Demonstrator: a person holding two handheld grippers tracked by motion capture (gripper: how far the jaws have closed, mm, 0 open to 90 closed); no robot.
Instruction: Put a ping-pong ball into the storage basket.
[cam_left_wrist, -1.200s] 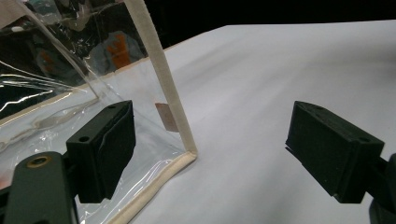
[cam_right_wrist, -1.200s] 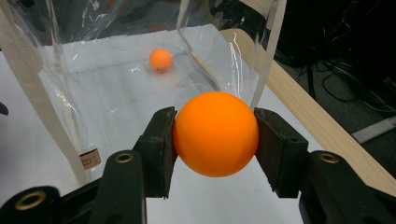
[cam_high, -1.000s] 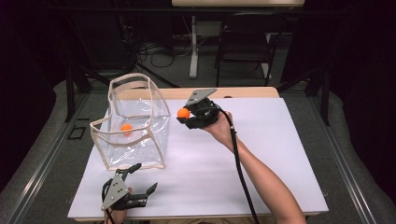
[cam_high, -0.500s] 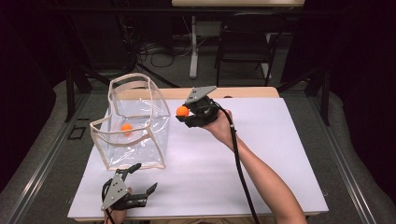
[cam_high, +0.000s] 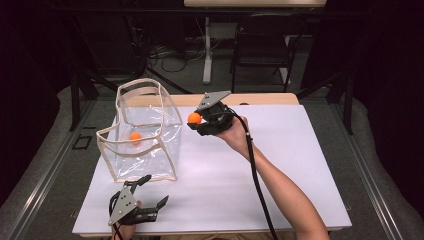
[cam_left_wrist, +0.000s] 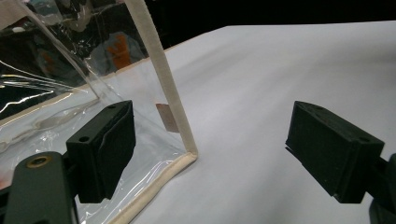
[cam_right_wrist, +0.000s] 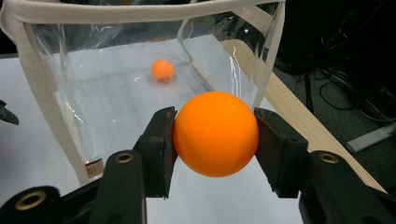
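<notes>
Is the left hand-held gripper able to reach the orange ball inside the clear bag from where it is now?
Probably not directly. The left hand-held gripper sits low beside the clear bag, whose wall stands between it and the ball inside; it must go over the rim.

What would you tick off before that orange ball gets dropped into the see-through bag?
1. Ball held firmly: ok. The right gripper has its jaws closed on both sides of the orange ball.
2. Bag mouth open: ok. The clear bag stands upright with its cream rim spread wide.
3. Ball above the opening: not ok. In the high view the ball sits to the right of the bag, outside its rim.
4. Room inside: ok. One second orange ball lies on the bag's floor, with space around it.
5. Bag steadied: not ok. The left gripper is open near the bag's near corner, gripping nothing.
</notes>
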